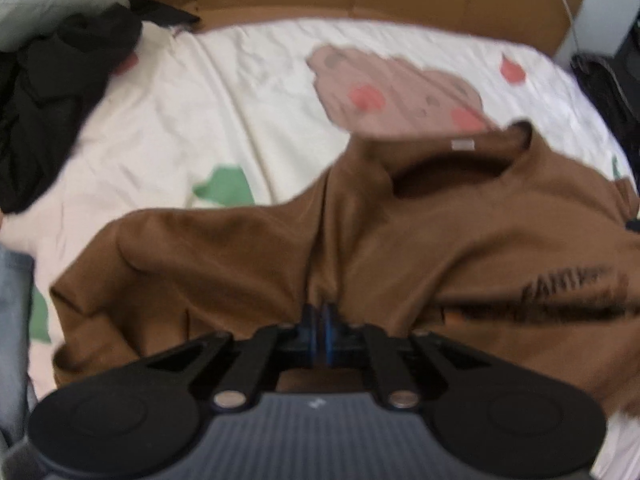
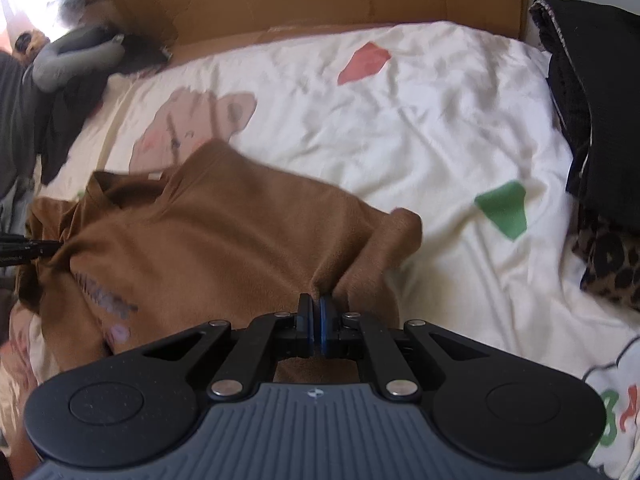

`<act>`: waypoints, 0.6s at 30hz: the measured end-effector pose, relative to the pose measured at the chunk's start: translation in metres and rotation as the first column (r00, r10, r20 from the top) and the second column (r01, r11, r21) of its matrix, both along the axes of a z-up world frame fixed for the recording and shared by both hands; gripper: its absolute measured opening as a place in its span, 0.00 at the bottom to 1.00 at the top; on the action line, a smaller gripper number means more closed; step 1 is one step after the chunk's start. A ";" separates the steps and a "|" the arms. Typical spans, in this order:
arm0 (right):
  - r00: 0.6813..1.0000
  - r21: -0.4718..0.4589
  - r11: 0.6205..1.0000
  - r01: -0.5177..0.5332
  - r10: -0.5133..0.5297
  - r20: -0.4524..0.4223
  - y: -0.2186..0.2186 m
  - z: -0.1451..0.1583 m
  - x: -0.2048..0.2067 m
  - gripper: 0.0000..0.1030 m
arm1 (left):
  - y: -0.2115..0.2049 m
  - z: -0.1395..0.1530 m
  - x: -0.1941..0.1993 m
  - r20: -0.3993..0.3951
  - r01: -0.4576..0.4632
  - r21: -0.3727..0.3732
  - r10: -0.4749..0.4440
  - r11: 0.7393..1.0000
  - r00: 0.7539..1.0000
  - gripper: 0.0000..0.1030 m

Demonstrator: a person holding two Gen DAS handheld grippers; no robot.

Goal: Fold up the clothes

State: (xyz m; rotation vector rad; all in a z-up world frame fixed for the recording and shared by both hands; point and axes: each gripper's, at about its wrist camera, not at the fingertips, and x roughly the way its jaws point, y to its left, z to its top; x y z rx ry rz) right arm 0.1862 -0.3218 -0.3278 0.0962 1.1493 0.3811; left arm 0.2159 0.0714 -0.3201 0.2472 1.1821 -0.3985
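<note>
Both tongs, left and right, pinched onto brown shirt on patterned sheet, black clothes alongside.

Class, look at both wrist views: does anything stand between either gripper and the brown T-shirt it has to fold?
Nothing visible does. The left gripper and the right gripper are each shut on a pinch of the brown T-shirt, which lies on the printed bedsheet. The dark clothes pile sits off to the side.
</note>
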 end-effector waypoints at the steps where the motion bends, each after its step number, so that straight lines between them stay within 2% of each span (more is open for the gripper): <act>1: 1.000 -0.002 1.000 0.004 -0.004 -0.016 0.000 -0.005 -0.002 0.01 | 0.000 -0.006 -0.001 -0.011 -0.002 0.006 0.002 1.000 1.000 0.04; 6: 0.998 -0.010 1.000 -0.007 0.007 -0.063 0.001 -0.026 -0.005 0.02 | -0.007 -0.009 0.003 -0.019 0.024 0.040 -0.024 0.999 1.000 0.08; 12: 0.994 0.042 0.999 0.010 -0.005 -0.105 -0.010 -0.018 0.003 0.07 | -0.006 0.013 0.007 0.001 0.033 0.047 -0.033 0.998 0.999 0.16; 14: 0.995 0.049 0.999 0.018 -0.013 -0.103 -0.014 -0.013 0.003 0.12 | 0.000 0.027 0.010 0.019 0.007 0.026 -0.007 1.000 1.000 0.17; 16: 0.996 0.050 0.998 0.026 -0.022 -0.085 -0.017 -0.006 0.003 0.25 | 0.007 0.041 0.017 0.031 -0.035 -0.001 0.035 0.999 0.999 0.20; 18: 0.997 0.054 0.998 0.029 -0.025 -0.073 -0.021 -0.002 0.003 0.29 | 0.013 0.054 0.025 0.049 -0.067 -0.009 0.067 0.998 0.997 0.20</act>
